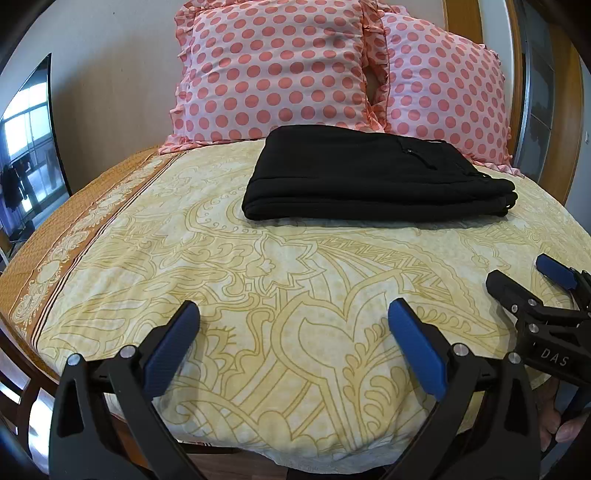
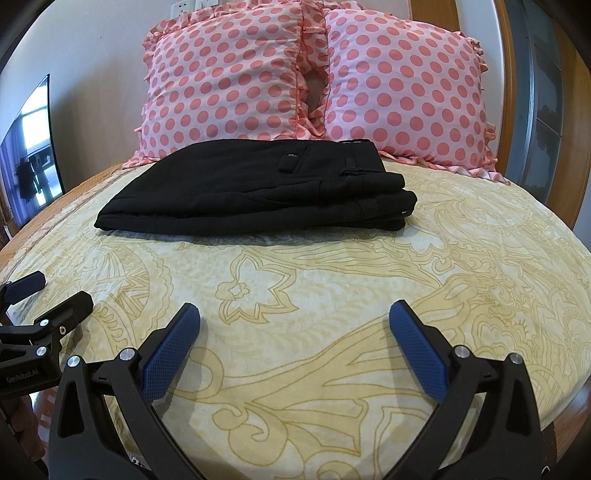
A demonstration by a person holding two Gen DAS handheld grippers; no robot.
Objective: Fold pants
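Black pants (image 1: pixel 373 177) lie folded in a flat stack on the yellow patterned bedspread (image 1: pixel 258 295), in front of the pillows; they also show in the right wrist view (image 2: pixel 258 192). My left gripper (image 1: pixel 293 314) is open and empty, low over the near part of the bed, well short of the pants. My right gripper (image 2: pixel 295 314) is open and empty, also near the bed's front. The right gripper shows at the right edge of the left wrist view (image 1: pixel 521 273), and the left gripper at the left edge of the right wrist view (image 2: pixel 55 288).
Two pink polka-dot pillows (image 1: pixel 280 70) (image 2: pixel 402 96) lean against the wall and wooden headboard (image 1: pixel 461 18) behind the pants. A dark screen (image 1: pixel 26 147) stands at the left. The bed's orange border (image 1: pixel 74 206) runs along the left side.
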